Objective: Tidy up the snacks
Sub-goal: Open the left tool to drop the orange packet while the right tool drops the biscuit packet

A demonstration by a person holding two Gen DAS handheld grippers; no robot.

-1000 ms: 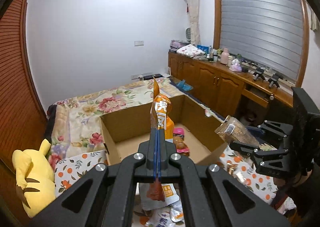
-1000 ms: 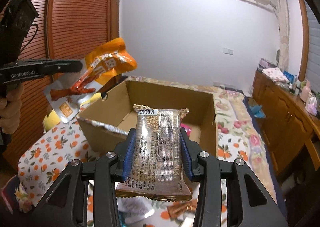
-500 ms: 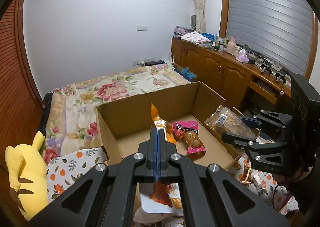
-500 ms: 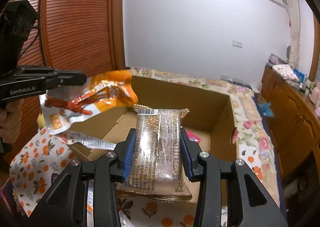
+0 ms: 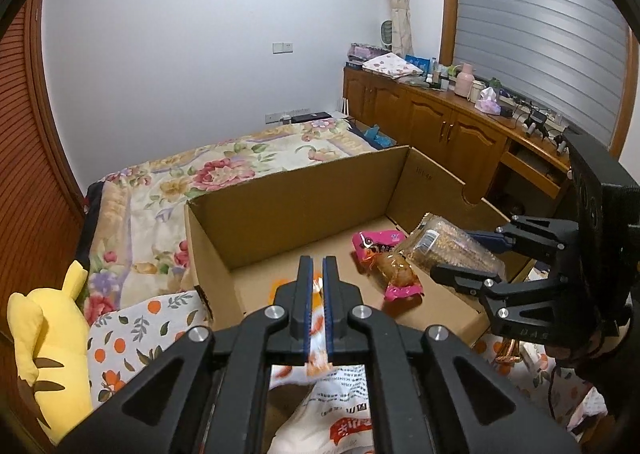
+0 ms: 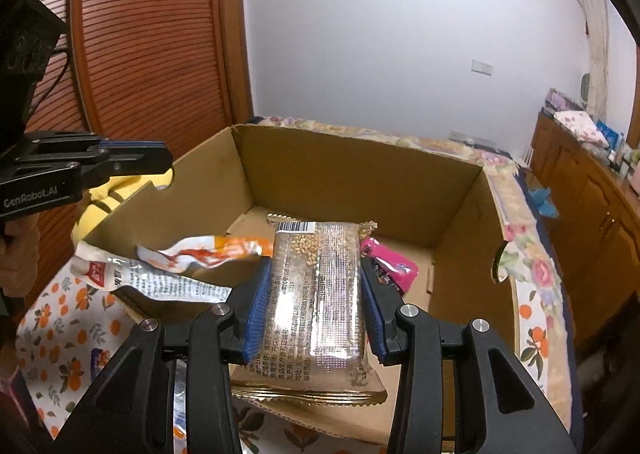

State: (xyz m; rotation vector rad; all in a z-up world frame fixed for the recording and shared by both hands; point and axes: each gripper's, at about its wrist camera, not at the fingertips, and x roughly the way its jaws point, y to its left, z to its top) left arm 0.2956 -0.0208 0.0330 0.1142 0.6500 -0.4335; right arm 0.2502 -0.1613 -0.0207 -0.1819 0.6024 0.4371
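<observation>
box (image 5: 304, 210): plain brown cardboard | packet (image 6: 320, 294): clear with gold edges, tan grains, black print | bag (image 6: 200, 254): orange and white, red print | wrapper (image 5: 384, 254): pink | tongs pads (image 6: 256, 306): blue on black | bedspread (image 5: 224, 174): floral cream, pink | cloth (image 5: 132, 338): white with oranges | toy (image 5: 52, 346): yellow

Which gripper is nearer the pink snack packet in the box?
Right. The right gripper hangs just beside the pink packet, holding a clear cracker pack; the left gripper sits farther back over the box's near side.
</observation>
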